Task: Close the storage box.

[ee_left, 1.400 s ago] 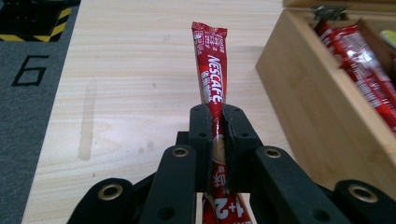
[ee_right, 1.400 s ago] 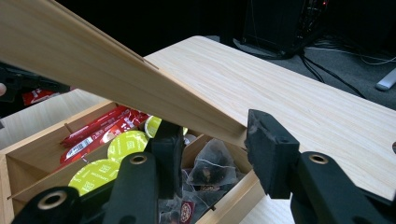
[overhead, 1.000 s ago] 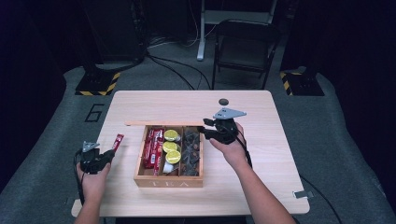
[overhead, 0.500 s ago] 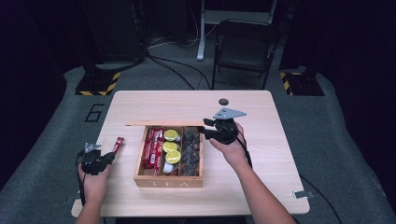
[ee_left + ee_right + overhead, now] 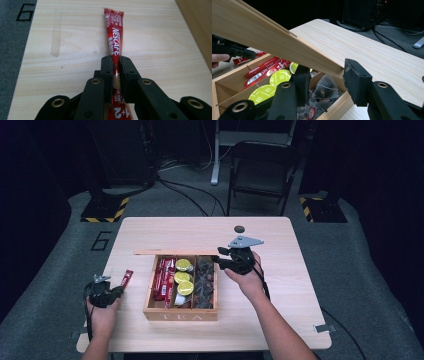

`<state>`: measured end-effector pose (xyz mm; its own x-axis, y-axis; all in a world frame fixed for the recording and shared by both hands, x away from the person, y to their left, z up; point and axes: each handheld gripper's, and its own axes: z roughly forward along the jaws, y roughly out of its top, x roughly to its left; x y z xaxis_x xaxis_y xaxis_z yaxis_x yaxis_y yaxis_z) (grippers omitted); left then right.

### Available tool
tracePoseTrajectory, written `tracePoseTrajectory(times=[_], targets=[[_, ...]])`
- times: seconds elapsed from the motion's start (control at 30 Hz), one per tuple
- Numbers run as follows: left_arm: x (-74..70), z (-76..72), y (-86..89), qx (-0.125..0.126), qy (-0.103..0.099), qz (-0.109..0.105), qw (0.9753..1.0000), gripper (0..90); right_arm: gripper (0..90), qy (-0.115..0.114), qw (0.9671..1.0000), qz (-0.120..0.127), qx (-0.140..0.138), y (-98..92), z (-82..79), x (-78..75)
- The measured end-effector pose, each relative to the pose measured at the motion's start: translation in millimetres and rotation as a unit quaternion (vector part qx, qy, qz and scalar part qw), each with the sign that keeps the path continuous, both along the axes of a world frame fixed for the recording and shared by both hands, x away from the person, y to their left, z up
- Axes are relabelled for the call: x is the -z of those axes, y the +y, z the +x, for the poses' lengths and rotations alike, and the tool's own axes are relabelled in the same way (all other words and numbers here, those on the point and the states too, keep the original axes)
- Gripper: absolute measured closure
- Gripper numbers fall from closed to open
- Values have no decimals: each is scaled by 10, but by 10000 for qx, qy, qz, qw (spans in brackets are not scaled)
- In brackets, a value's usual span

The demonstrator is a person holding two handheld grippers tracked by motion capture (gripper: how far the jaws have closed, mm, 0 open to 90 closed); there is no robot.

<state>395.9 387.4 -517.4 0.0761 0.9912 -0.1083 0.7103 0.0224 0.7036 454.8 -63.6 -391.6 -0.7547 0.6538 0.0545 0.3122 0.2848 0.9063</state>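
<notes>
A wooden tea box (image 5: 180, 314) stands mid-table, its lid (image 5: 175, 252) raised along the far side. It holds red sachets (image 5: 164, 277), yellow-green capsules (image 5: 182, 276) and tea bags (image 5: 204, 282). My right gripper (image 5: 235, 259) is at the lid's right end. In the right gripper view the jaws of my right gripper (image 5: 325, 75) stand wide apart around the corner of the lid (image 5: 274, 42). My left gripper (image 5: 105, 292) is near the table's left front edge. Here my left gripper (image 5: 113, 62) is shut on a red Nescafe sachet (image 5: 114, 37), which lies pointing away along the tabletop.
A small dark round object (image 5: 239, 228) lies on the table (image 5: 280, 305) behind the right gripper. A folding chair (image 5: 260, 175), cables and stands are on the floor beyond the far edge. The table's left edge is close to my left gripper.
My left gripper, with the sachet in it, has drawn slightly toward the near edge. The right gripper and the lid have not moved.
</notes>
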Motion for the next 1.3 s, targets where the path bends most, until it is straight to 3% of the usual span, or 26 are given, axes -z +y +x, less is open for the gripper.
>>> tracePoseTrajectory(times=[0.3, 0.7, 0.87, 1.1, 1.3], targets=[[-11, -5, 21, -50, 41, -84, 9999, 732, 568, -1, 10000, -2, -4, -1, -1, 0], [-125, -41, -23, 8, -232, -86, 9997, 576, 568, 13, 10000, 20, 42, 6, -5, 2], [-184, -55, -44, 35, -377, -85, 9992, 550, 567, 13, 10000, 15, 40, 6, -5, 2], [-356, -97, -135, 290, -607, -97, 9977, 539, 567, 27, 10000, 12, 43, 8, -9, 2], [-480, -90, -226, 590, -660, -100, 9960, 535, 567, 13, 10000, 3, 46, 8, -13, 4]])
